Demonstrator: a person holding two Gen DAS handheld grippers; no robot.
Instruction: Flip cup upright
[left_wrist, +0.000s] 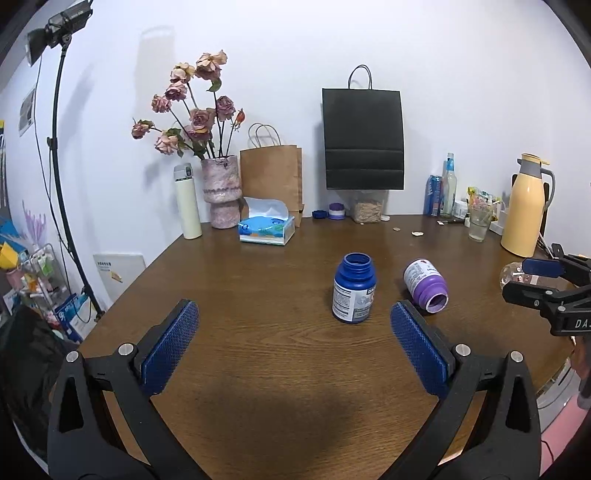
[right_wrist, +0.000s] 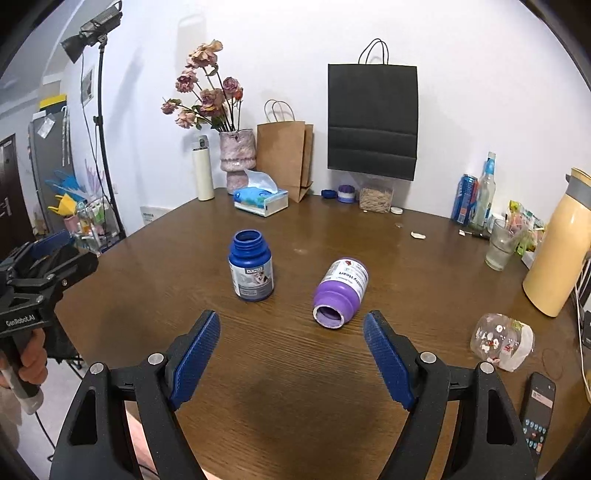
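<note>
We are holding the right tongs (right_wrist: 291, 354) spread wide just short of the purple bottle (right_wrist: 340, 292), lying on its side on the worktop (right_wrist: 295, 387), mouth facing us (blue bottle (right_wrist: 252, 271) already upright); left tongs (left_wrist: 294, 345) likewise spread, empty. Judged best: pinching the labelled body, then pivoting upright.

1. You face a plain white wall (left_wrist: 280, 44) that runs behind the brown wooden table (left_wrist: 280, 354).
2. A studio lamp (left_wrist: 59, 26) on a black stand (left_wrist: 59, 177) rises at your left, beside the table's edge.
3. A black paper bag (left_wrist: 362, 138) hangs on the wall above the table's far side.
4. Left of the table, a wire rack (left_wrist: 40, 273) of small clutter stands on the floor.
5. In the right wrist view, a dark door (right_wrist: 11, 195) shows at the far left.
</note>
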